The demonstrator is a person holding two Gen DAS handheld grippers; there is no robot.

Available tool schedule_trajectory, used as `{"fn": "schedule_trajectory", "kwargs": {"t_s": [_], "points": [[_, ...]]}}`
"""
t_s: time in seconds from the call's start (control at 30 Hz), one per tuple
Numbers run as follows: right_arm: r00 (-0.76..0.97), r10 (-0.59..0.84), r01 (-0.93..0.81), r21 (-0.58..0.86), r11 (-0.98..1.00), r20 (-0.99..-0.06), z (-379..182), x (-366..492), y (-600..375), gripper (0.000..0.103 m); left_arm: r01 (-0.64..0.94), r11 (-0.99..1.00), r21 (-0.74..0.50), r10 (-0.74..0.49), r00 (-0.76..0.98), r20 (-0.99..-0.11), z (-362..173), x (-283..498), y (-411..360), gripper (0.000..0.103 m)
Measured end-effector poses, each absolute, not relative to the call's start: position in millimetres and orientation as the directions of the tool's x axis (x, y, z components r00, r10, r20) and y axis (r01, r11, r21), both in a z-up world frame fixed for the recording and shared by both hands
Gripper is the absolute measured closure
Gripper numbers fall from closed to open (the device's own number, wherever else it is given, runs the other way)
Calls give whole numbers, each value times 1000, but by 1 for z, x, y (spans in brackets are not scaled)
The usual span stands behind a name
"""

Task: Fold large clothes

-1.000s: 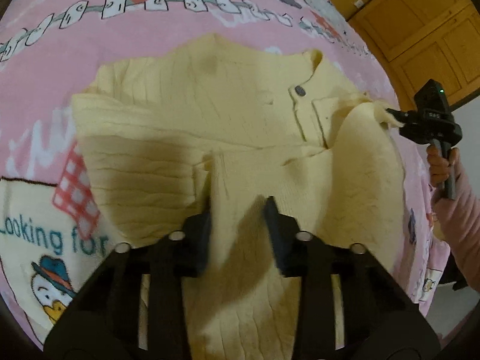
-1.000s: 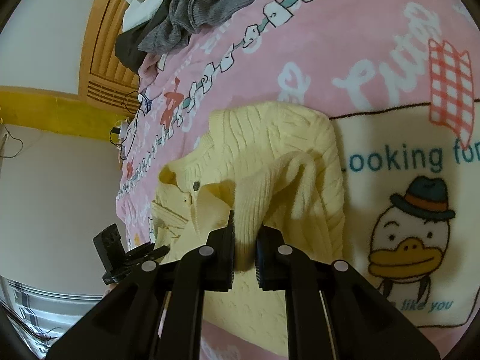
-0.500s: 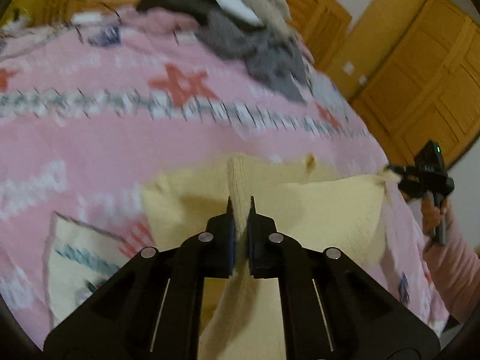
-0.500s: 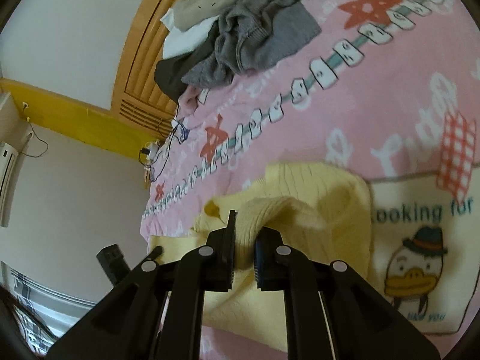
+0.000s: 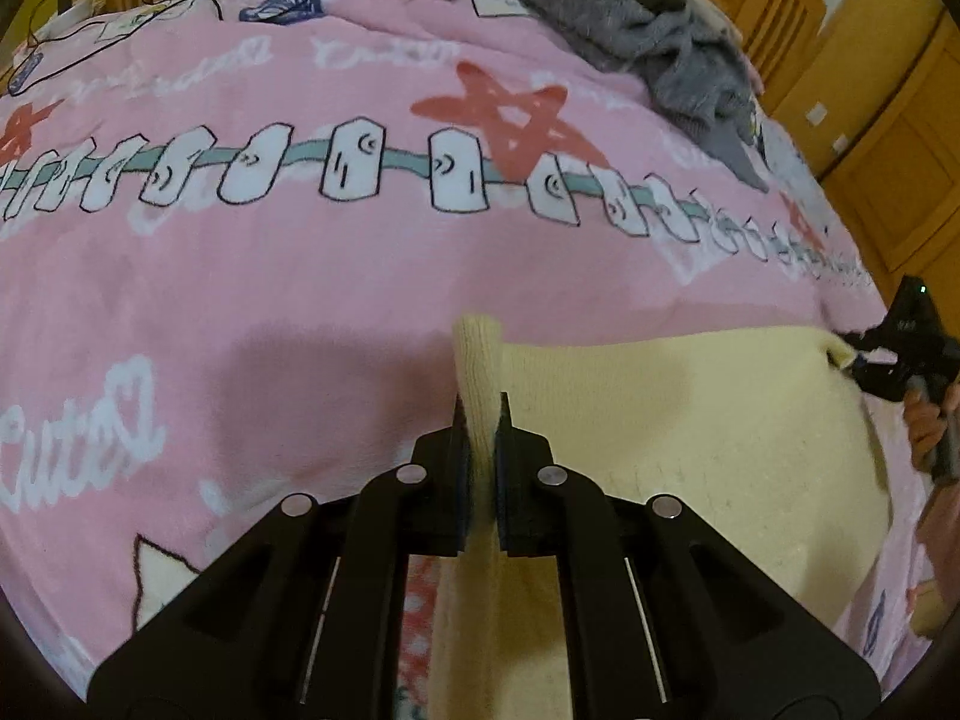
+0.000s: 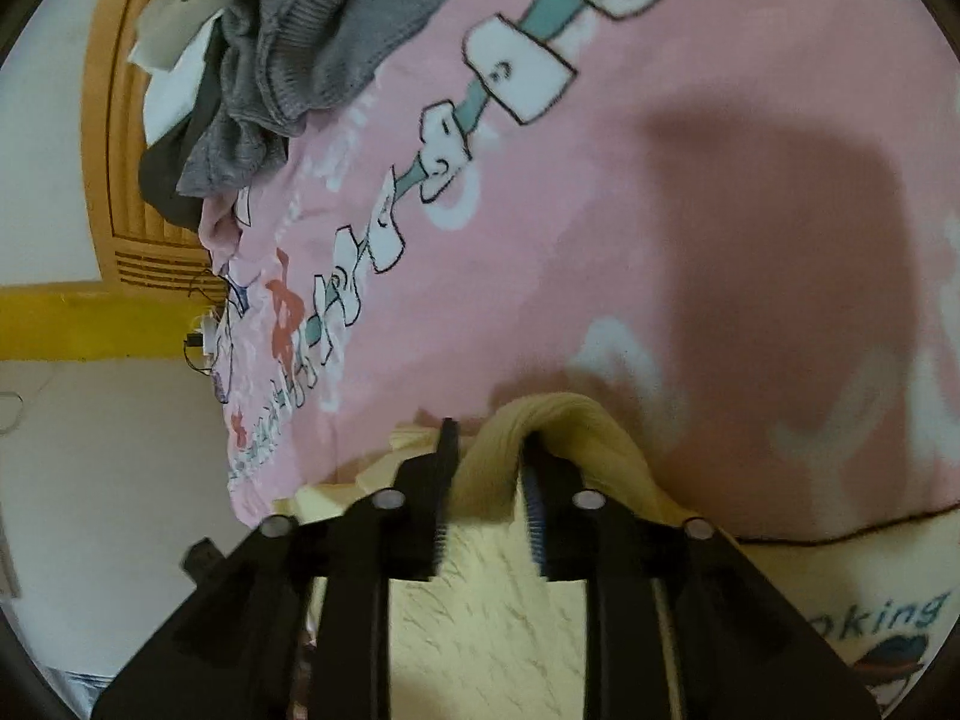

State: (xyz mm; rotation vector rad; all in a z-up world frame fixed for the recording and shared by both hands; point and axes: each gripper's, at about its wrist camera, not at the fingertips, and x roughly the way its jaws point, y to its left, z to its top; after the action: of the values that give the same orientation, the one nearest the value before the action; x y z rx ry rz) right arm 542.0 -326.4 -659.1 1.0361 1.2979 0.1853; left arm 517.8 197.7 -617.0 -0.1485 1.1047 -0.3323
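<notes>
In the left wrist view, the left gripper (image 5: 480,414) is pinching a fold of the yellow sweater (image 5: 690,420), which is lying across the pink blanket (image 5: 300,270). In the right wrist view, the right gripper (image 6: 489,450) has just been opening its jaws, and a bunched sweater edge is sitting loosely between them.

- One yellow knit sweater (image 5: 690,420) lies on the bed.
- One pink printed blanket (image 5: 300,312) covers the bed.
- One heap of other clothes (image 5: 648,18) sits at the far end of the blanket; how many pieces it holds cannot be told, though grey, dark and pale fabrics show.
- Two claws: the left claw (image 5: 479,414) and the right claw (image 6: 486,444).
- One hand (image 5: 927,426) is visible, at the right edge of the left wrist view.
- Two red stars (image 5: 510,114) show clearly on the blanket in the left wrist view.
</notes>
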Motion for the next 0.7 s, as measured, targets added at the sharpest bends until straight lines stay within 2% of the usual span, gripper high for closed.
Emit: {"fn": "schedule_trajectory", "kwargs": {"t_s": [0.03,0.13,0.17,0.23,0.27,0.3,0.33,0.37,0.4,0.47,0.5,0.53,0.57,0.63,0.7], "points": [[335,658,416,733,539,-674,-657,541,-330,68,190,939,-287,-341,399,-851,-617,518,199,97],[403,609,397,730,557,-684,-633,536,-342,26,196,932,-304,-358,380,-853,-611,518,201,97],[431,585,385,726,570,-687,-622,533,-345,27,197,929,-313,-367,373,-853,-608,517,202,97],[466,550,353,716,602,-692,-598,523,-351,42,223,925,-308,-373,382,-845,-590,517,201,97],[474,534,330,704,629,-700,-587,518,-348,57,237,923,-301,-374,383,-845,-583,517,200,97],[481,523,298,692,657,-704,-579,513,-344,65,252,925,-285,-367,389,-845,-575,517,197,97],[480,506,242,663,709,-717,-566,504,-333,79,279,926,-256,-354,400,-846,-562,515,192,97],[464,497,181,628,757,-733,-558,493,-317,85,291,928,-233,-340,407,-848,-554,514,189,97],[453,495,140,607,782,-742,-553,484,-304,86,302,931,-204,-321,418,-850,-545,513,184,95],[395,505,35,562,827,-767,-552,450,-261,86,307,943,-131,-265,449,-853,-532,515,177,56],[368,479,12,519,854,-797,-559,431,-242,87,303,949,-87,-229,473,-851,-526,519,174,31],[341,430,5,459,888,-836,-569,415,-226,88,303,953,-29,-188,514,-837,-518,522,171,31],[328,372,-6,392,920,-869,-581,399,-215,93,305,952,-10,-175,518,-837,-516,527,170,31],[310,265,22,286,958,-913,-606,376,-202,94,263,965,13,-126,504,-854,-513,536,172,31],[326,242,65,277,959,-914,-622,361,-204,97,244,970,-1,-128,502,-855,-505,532,172,31]]}}
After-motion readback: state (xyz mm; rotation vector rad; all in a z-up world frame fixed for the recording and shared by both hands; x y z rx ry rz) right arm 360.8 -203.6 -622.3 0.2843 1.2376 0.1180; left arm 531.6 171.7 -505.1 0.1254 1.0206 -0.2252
